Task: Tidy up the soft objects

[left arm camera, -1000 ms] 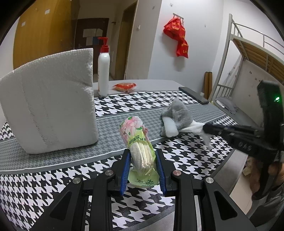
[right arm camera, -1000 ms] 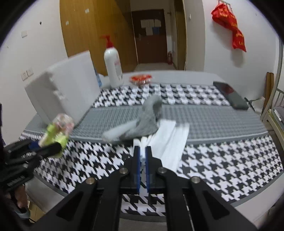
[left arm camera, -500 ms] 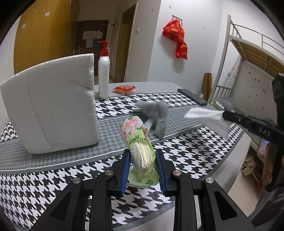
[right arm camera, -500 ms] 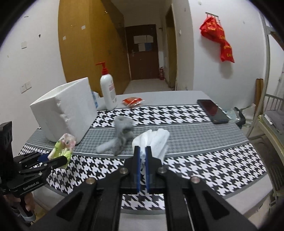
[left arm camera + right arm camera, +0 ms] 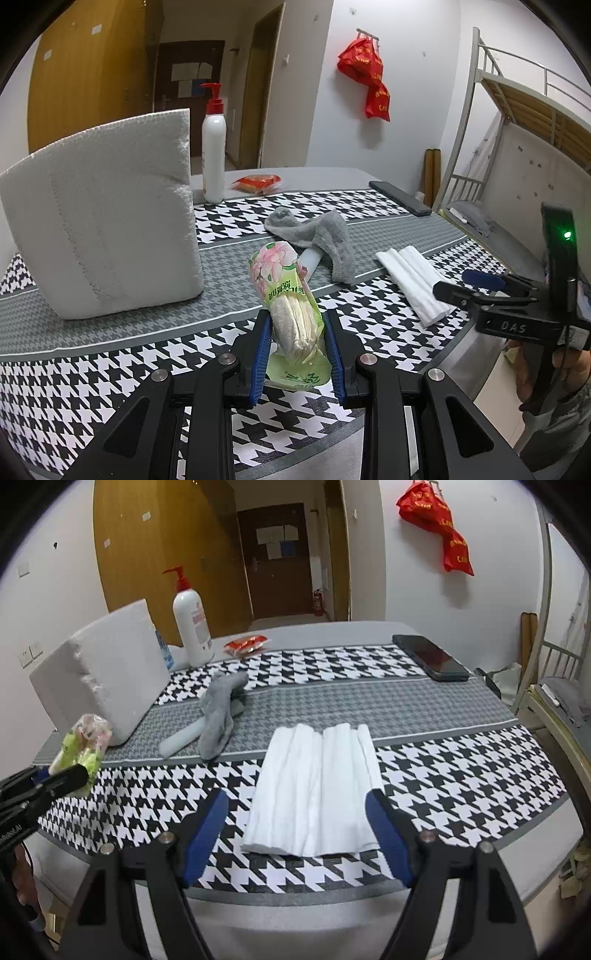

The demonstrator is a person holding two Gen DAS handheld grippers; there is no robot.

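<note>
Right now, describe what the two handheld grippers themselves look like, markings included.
Both are black plastic two-finger tools with blue ribbed pads and silver pivot screws. The left gripper shows long angular black fingers. The right gripper is built alike; in the left wrist view its body carries white "DAS" lettering and a mounted dark panel with a green light. A grey sleeve shows below it.

Left claw [image 5: 297, 354] clamps a packet [image 5: 291, 306]; right claw [image 5: 295, 834] jaws are opening.

You're in a dorm-style bedroom: metal bunk bed [image 5: 517, 122] at the right, wooden wardrobe doors [image 5: 147, 554], red bag [image 5: 439, 528] hung on the wall, houndstooth-covered bench [image 5: 461, 794].
</note>
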